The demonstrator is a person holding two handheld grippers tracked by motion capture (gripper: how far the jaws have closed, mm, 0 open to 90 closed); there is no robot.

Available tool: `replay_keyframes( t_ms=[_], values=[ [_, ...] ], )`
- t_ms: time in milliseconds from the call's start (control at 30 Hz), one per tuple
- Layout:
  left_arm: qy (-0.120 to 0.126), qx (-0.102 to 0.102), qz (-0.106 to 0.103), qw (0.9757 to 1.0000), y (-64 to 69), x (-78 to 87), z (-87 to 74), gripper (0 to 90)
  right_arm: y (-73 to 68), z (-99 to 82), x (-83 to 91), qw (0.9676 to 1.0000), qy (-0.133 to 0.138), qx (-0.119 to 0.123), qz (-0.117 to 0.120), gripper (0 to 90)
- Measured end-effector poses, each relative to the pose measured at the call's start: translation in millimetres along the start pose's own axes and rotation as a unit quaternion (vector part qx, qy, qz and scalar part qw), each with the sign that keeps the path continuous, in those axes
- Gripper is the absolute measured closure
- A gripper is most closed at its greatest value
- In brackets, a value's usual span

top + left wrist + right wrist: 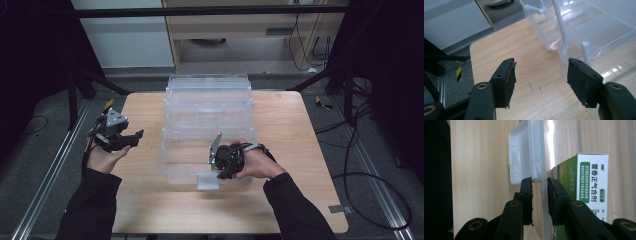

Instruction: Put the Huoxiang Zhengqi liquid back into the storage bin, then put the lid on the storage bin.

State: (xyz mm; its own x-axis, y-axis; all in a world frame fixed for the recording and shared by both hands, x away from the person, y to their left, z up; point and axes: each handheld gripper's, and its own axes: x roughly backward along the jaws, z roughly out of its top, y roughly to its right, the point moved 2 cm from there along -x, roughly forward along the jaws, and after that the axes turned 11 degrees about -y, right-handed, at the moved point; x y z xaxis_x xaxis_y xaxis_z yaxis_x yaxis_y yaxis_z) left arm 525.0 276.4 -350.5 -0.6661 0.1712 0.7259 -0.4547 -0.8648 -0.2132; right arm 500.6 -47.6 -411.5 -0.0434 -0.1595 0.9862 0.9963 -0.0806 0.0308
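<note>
A large clear plastic box [207, 107] stands open in the middle of the wooden table [285, 125]. Its white latch [207, 181] hangs on the near wall. My right gripper [223, 172] is at that near wall beside the latch. In the right gripper view the jaws [539, 182] are shut on the clear wall's rim, with the latch [520, 157] just ahead. A green and white medicine carton [591, 180] lies inside the box behind that wall. My left gripper [135, 137] hovers above the table's left edge, open and holding nothing [540, 75], pointing toward the box [599, 32].
Black frame legs [75, 95] stand at the table's far corners. Cables [360, 175] trail over the floor on the right. A pale cabinet [235, 30] sits behind the table. Bare wood lies in front of the box and on both sides of it.
</note>
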Motion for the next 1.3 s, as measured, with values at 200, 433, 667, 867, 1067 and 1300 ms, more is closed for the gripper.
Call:
replay_keyframes(
  t_ms=[200,433,667,867,1067,1300],
  values=[
    [0.003,-0.035,-0.015,0.9993,-3.2,12.4,25.3,38.5,0.0,-0.1,0.1,1.0,0.0,-0.002,0.002,74.9],
    [-0.001,-0.073,-0.033,0.9968,-9.7,15.5,48.4,38.9,0.2,-0.2,0.0,1.0,0.0,-0.002,0.004,74.9],
    [-0.001,-0.113,-0.058,0.9919,-9.3,14.5,69.4,39.0,-0.4,-0.2,-0.1,1.0,-0.001,0.001,0.0,74.9],
    [-0.004,-0.139,-0.069,0.9879,-6.3,7.8,84.5,39.3,-1.0,-0.2,-0.3,1.0,0.0,0.002,0.0,74.9],
    [-0.03,-0.186,-0.069,0.9797,1.5,-2.9,99.7,38.7,-0.8,-0.3,-0.3,1.0,0.001,0.005,-0.001,74.9],
    [-0.044,-0.221,-0.072,0.9716,9.5,-10.7,115.0,39.3,-1.2,-0.3,-0.3,1.0,0.001,0.007,-0.003,74.9]
  ],
)
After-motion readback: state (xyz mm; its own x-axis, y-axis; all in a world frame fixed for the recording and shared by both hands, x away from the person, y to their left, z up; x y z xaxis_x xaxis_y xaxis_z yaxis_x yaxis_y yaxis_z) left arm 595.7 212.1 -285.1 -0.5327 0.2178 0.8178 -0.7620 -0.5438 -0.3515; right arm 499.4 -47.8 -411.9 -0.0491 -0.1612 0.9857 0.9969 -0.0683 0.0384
